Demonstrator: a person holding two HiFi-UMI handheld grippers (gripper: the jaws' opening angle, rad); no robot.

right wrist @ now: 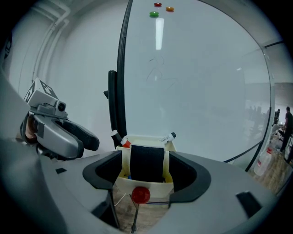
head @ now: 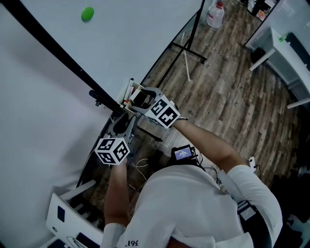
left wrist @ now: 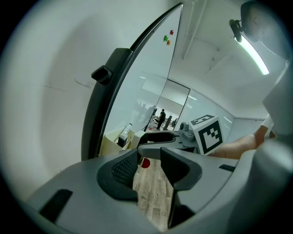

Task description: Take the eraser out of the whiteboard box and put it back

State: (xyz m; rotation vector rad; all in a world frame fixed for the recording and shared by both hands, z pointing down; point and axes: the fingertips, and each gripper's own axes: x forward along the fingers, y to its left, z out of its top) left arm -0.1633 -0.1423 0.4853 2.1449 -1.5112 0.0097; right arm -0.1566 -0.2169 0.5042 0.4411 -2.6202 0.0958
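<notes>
One black rectangular eraser (right wrist: 147,163) standing upright inside cream whiteboard box (right wrist: 158,188).

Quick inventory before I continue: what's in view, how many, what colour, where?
whiteboard: one, white, black frame
box: one, cream, at the board's edge
eraser: one, black, upright in the box
markers: at least two, white, at the box's back
magnets: three, green, red, orange, high on the board
red disc: one, low before the box
jug: one, clear, on the floor
left gripper: one, grey, open, empty
right gripper: one, grey, open, at the box
</notes>
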